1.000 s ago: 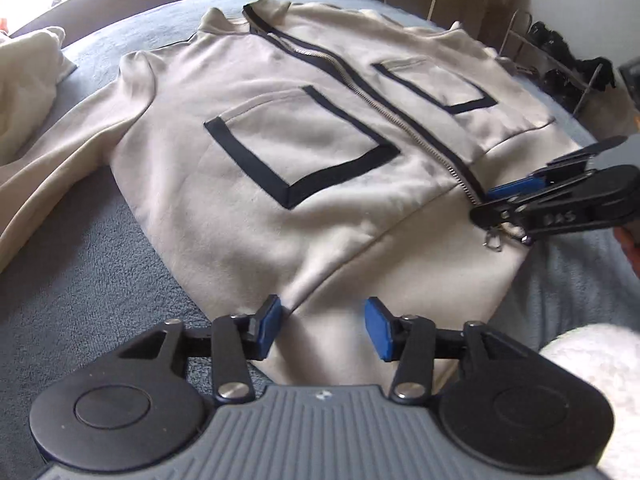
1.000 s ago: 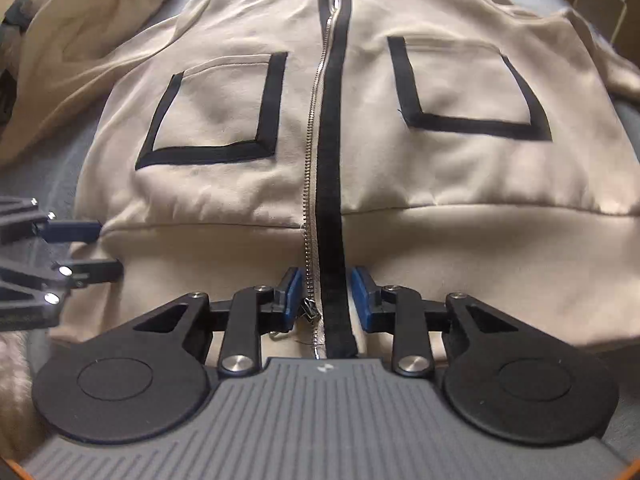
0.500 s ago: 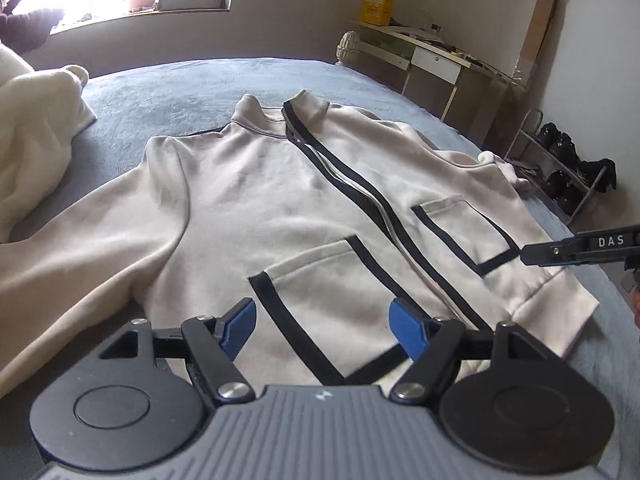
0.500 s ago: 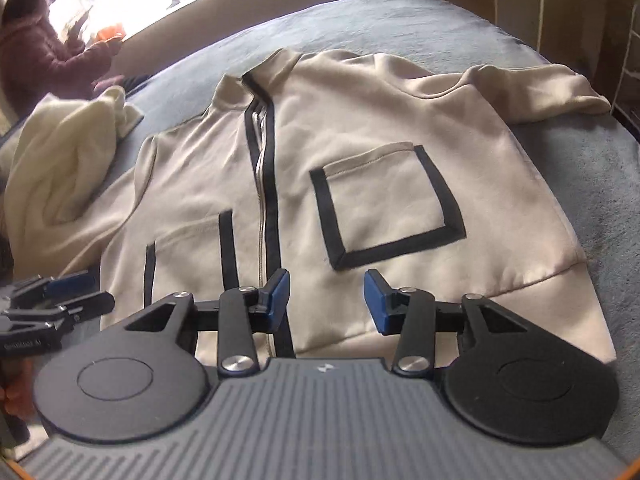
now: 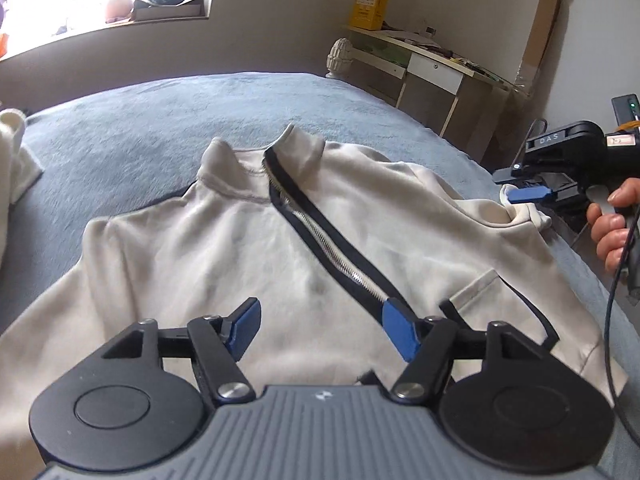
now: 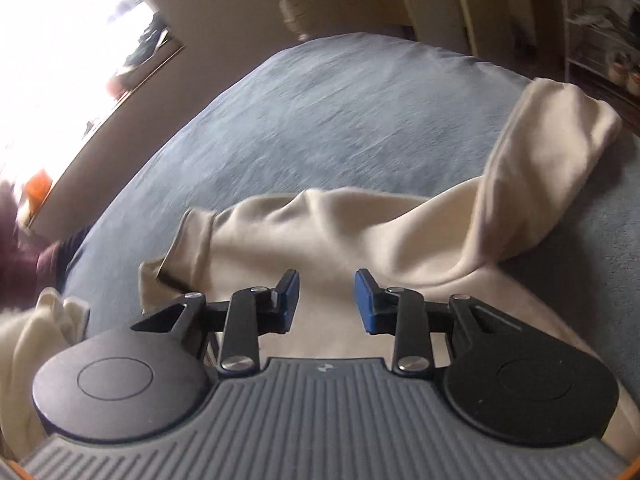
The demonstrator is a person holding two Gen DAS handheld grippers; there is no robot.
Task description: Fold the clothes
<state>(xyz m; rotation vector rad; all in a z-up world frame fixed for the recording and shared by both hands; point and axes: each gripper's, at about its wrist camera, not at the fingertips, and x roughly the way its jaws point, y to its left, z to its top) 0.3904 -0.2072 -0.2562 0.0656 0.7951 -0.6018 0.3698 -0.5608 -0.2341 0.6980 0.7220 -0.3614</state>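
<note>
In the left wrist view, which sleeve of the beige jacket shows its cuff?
The sleeve on the picture's right; its cuff is in view. The other sleeve leaves the frame at lower left.

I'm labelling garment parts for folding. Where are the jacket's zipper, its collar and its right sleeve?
zipper (image 5: pixel 344 270): left wrist view, on the metal teeth mid-chest.
collar (image 5: pixel 224 168): left wrist view, on the standing left half.
sleeve (image 6: pixel 536 168): right wrist view, on the raised forearm part.

A beige zip jacket (image 5: pixel 224 256) lies flat on the blue bed (image 5: pixel 168 112), beneath the left gripper (image 5: pixel 320 328), its jaws closing on nothing.
</note>
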